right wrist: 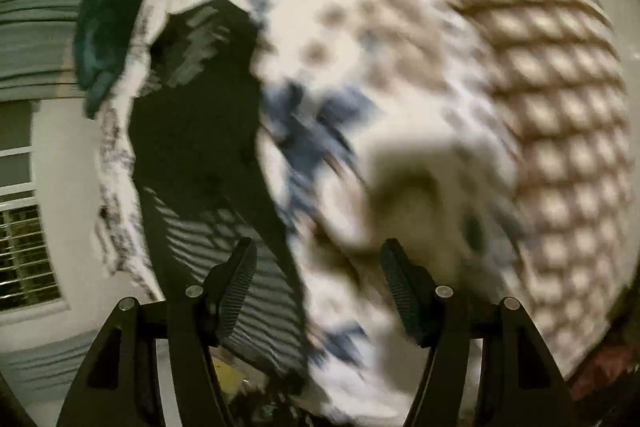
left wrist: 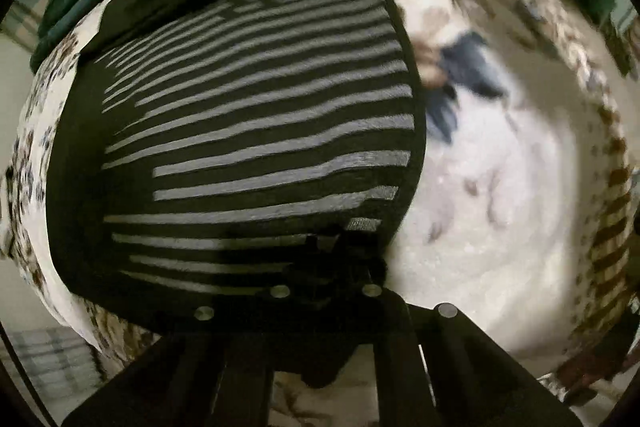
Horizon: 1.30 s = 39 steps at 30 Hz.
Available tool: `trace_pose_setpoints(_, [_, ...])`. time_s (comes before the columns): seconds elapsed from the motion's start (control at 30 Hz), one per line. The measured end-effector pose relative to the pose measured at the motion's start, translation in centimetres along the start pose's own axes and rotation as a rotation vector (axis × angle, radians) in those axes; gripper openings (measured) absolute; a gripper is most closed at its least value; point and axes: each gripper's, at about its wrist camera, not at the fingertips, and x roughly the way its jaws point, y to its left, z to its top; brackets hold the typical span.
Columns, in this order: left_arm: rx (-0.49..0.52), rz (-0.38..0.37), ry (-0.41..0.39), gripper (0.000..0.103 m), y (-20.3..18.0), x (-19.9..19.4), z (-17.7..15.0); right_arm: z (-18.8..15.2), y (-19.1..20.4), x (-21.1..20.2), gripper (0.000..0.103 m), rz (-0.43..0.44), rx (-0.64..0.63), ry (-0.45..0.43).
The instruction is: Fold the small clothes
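The black knitted garment with grey horizontal stripes (left wrist: 256, 131) is seen spread over a white bedspread printed with brown and blue motifs (left wrist: 500, 227), filling the left wrist view. The left gripper (left wrist: 344, 259) is pinched onto the garment's lower edge, its jaws pressed together on the cloth. In the right wrist view, heavily blurred, the right gripper (right wrist: 318, 291) is held above the bedspread with jaws spread and nothing between them; the garment lies beside its left finger (right wrist: 236, 291). A dark green cushion (right wrist: 108, 39) is noted at the bed's far edge.
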Motion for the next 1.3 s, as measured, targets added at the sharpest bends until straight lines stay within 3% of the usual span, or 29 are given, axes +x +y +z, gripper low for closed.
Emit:
trace_pose_setpoints(0.13, [-0.064,-0.014,-0.025,0.004,1.9,-2.2,0.4,6.1,2.3,2.5,0.072,0.087,-0.017,-0.003])
trace_pose_setpoints(0.27, [-0.136,-0.02,-0.046,0.004,4.5,-4.2,1.2,11.2,3.2,6.0,0.072,0.095,0.02,0.004])
trace_pose_setpoints(0.5, [-0.199,-0.025,-0.07,0.004,8.3,-6.3,0.9,15.1,4.5,11.1,0.07,0.132,0.061,0.043])
trace_pose_setpoints(0.57, [-0.211,-0.036,-0.077,0.004,9.1,-6.8,0.8,15.8,5.8,11.4,0.027,0.144,0.049,0.012])
trace_pose_setpoints(0.6, [-0.224,-0.047,-0.081,0.004,9.8,-7.0,0.8,15.7,6.5,11.4,0.011,0.134,0.043,0.007])
trace_pose_setpoints(0.77, [-0.362,-0.116,-0.112,0.004,14.8,-8.5,0.6,15.4,10.8,9.6,0.007,0.013,-0.001,-0.042])
trace_pose_setpoints(1.07, [-0.61,-0.212,-0.141,0.004,27.4,-8.8,-1.3,15.1,26.1,6.9,0.007,-0.095,-0.142,-0.074])
trace_pose_setpoints(1.17, [-0.691,-0.239,-0.129,0.004,31.9,-7.6,-2.4,15.4,32.1,8.9,0.007,-0.139,-0.166,-0.073])
trace_pose_setpoints(1.3, [-0.777,-0.266,-0.118,0.004,37.0,-5.6,-3.9,16.1,40.3,14.8,0.007,-0.196,-0.196,-0.055])
